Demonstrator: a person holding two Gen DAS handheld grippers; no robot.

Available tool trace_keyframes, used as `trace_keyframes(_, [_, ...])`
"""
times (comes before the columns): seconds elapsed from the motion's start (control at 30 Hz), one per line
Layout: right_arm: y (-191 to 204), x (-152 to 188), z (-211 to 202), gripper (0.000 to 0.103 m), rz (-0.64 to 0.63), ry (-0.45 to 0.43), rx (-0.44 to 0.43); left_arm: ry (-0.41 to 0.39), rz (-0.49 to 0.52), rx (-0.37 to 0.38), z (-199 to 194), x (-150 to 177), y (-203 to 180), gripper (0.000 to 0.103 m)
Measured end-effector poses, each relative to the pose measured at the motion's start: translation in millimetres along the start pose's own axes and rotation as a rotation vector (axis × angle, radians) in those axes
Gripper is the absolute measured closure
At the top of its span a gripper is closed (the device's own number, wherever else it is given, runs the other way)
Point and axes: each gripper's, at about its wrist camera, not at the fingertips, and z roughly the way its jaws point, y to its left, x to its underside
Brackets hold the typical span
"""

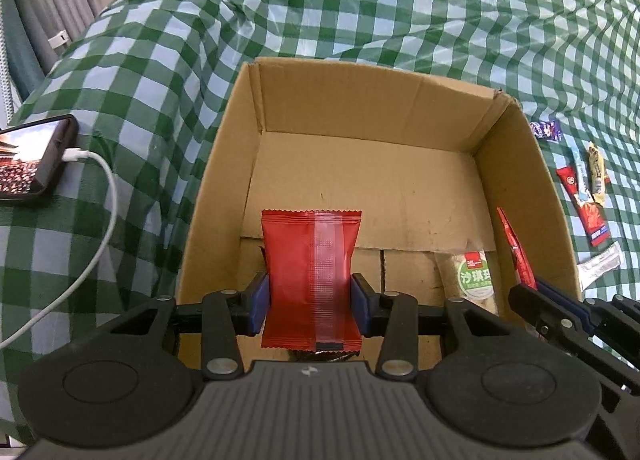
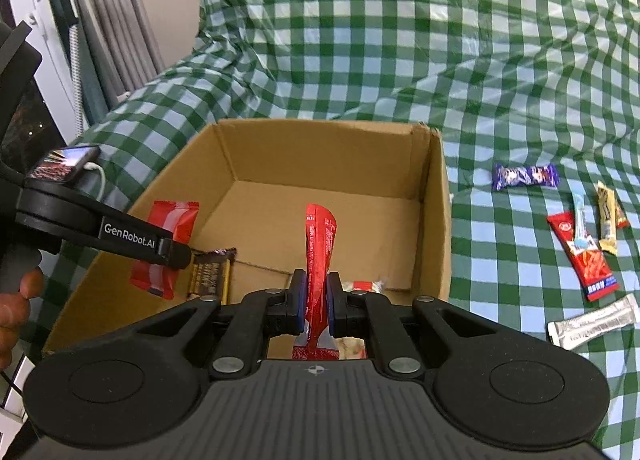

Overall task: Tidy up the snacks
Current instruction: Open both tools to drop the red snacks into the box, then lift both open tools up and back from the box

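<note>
The left hand-held gripper (image 1: 311, 306) is pinching a red snack packet (image 1: 312, 280) over the cardboard box (image 1: 520, 164); the right hand-held gripper (image 2: 316, 302) is pinching a slim red sachet (image 2: 318, 256) there too. Some snacks are lying inside; five are waiting on the checked cloth (image 2: 500, 80) at right.

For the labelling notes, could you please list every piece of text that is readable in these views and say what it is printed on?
"GenRobot.AI": white lettering on the left claw's black arm, right wrist view.
Green label on the clear packet in the cardboard box: Chinese characters, too blurred to read.
Wrappers on the checked cloth, including the purple bar: print too small to read.
</note>
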Motion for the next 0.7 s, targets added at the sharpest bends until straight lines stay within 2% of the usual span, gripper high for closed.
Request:
trace_keyframes(0.07, [-1.9, -1.2, 6.3, 0.091, 0.009, 0.013, 0.001, -0.002, 0.005, -0.001, 3.6, -2.4, -0.1, 0.027])
trace_keyframes(0.1, [-2.3, -2.9, 9.0, 0.088, 0.014, 0.02, -0.002, -0.009, 0.006, -0.006, 3.5, -4.8, -0.4, 0.005])
trace_keyframes(0.13, [-2.1, -5.8, 10.5, 0.088, 0.019, 0.021, -0.004, -0.036, 0.001, -0.02, 0.1, -5.9, 0.8, 0.0])
trace_keyframes(0.2, [-1.7, -15.3, 11.1, 0.068, 0.03, 0.003, -0.005, -0.084, -0.004, -0.038, -9.5, -6.1, 3.5, 0.0])
trace_keyframes(0.23, [-1.2, -20.2, 9.6, 0.045, 0.034, -0.012, 0.001, -0.085, 0.001, -0.038, -12.4, -6.3, 4.9, 0.0])
trace_keyframes(0.27, [-0.5, -24.6, 6.8, 0.028, 0.038, -0.03, 0.011, -0.078, 0.003, -0.037, -14.3, -5.6, 6.3, 0.0])
trace_keyframes(0.33, [1.7, -28.8, -1.7, 0.022, 0.04, -0.063, 0.027, -0.063, -0.007, -0.038, -19.6, -2.4, 10.4, 0.0])
trace_keyframes(0.47, [9.2, -21.8, -21.0, 0.011, 0.044, -0.054, 0.017, -0.034, -0.033, -0.015, -38.3, 14.7, 18.5, 0.0])
trace_keyframes(0.7, [34.2, 15.7, -74.1, 0.006, 0.079, 0.003, 0.0, -0.024, -0.028, -0.027, -92.6, 69.3, 22.8, 0.0])
